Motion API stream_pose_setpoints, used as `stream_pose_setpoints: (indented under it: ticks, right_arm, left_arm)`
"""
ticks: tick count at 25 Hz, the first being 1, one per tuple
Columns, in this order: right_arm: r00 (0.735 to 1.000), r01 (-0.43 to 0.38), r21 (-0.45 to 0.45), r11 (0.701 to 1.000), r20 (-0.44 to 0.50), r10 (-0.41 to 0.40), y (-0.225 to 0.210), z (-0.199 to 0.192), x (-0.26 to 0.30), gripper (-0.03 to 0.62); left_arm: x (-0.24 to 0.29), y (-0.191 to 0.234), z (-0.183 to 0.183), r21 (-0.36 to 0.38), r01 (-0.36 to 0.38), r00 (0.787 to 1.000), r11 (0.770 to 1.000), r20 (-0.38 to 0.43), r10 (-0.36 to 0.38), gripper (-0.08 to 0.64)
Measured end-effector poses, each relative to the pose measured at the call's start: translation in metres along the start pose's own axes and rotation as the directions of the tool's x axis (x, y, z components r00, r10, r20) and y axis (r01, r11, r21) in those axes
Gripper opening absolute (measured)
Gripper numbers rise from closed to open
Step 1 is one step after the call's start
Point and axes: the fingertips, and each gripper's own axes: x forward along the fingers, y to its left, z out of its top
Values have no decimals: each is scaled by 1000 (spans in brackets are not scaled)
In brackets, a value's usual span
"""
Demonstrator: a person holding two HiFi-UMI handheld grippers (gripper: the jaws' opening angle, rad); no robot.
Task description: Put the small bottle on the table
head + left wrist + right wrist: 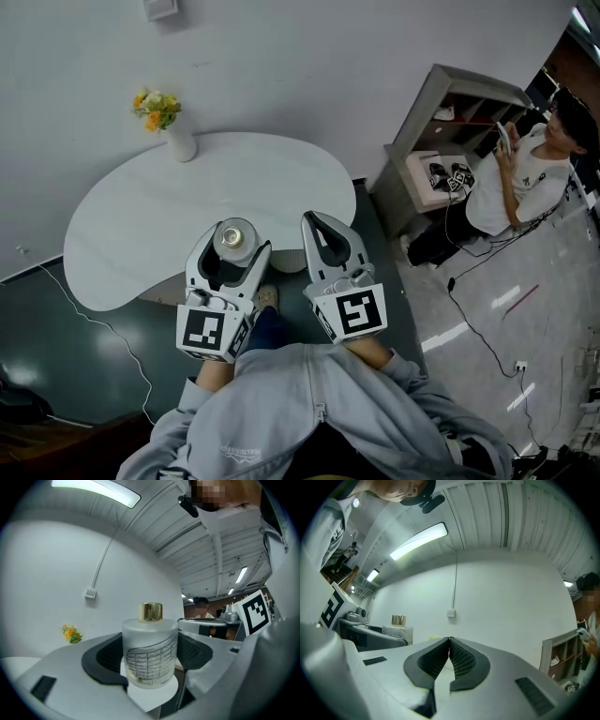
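Note:
The small bottle [235,239] is frosted glass with a gold cap. It stands upright between the jaws of my left gripper [232,251], whose pads press on its sides. In the left gripper view the bottle [150,656] fills the gap between the dark pads. It is held over the near edge of the white table [131,220]. My right gripper [315,223] hangs beside it to the right, shut with nothing in it; its pads meet in the right gripper view [449,649]. From there the bottle [399,626] shows at the left.
A white vase of yellow flowers [174,129] stands at the table's far edge. A grey shelf unit [450,108] is at the right, with a person [525,178] sitting beside it. Cables run across the floor [487,347].

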Motion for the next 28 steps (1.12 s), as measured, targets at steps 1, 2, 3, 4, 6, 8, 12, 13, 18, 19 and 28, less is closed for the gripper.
stream_pose_setpoints:
  ticks: [1, 2, 3, 4, 6, 8, 12, 13, 18, 19, 28]
  right_arm:
    - [1000, 2, 2, 1000, 0, -2, -4, -3, 11, 28]
    - [1000, 3, 4, 1000, 0, -3, -8, -5, 22, 28]
    - [1000, 3, 6, 1000, 1, -3, -11, -7, 33, 28]
    - [1000, 4, 7, 1000, 1, -4, -13, -8, 45, 28]
    - [1000, 8, -4, 1000, -9, -8, -20, -12, 67, 28]
    - [1000, 13, -13, 1000, -19, -13, -26, -17, 87, 28]
    - [999, 36, -7, 999, -18, -36, -41, -26, 124, 28]
    - [999, 39, -8, 999, -16, -40, -44, -28, 133, 28]
    - [998, 65, 14, 998, -20, -65, -60, -45, 174, 28]
    - [997, 71, 9, 997, -25, -71, -64, -50, 180, 28]
    - [992, 108, 12, 994, -71, -107, -84, -80, 208, 28]
  left_arm:
    - [9, 6, 0, 5, 6, 1000, 1000, -2, -6, 331]
    - [19, 13, 0, 7, 12, 1000, 1000, -2, -12, 331]
    - [30, 21, 0, 7, 16, 1000, 1000, 0, -16, 331]
    - [40, 29, 1, 4, 18, 1000, 1000, 5, -18, 331]
    - [63, 46, 5, -6, 20, 1000, 1000, 17, -20, 331]
    - [82, 61, 8, -11, 29, 999, 1000, 23, -29, 331]
    - [118, 85, 11, -2, 55, 998, 998, 39, -55, 331]
    - [126, 91, 10, -3, 61, 997, 998, 41, -61, 331]
    - [166, 115, -3, -4, 97, 995, 995, 28, -97, 331]
    - [173, 119, -6, -1, 110, 994, 994, 26, -110, 331]
    - [213, 133, -27, -7, 173, 985, 985, -12, -173, 331]
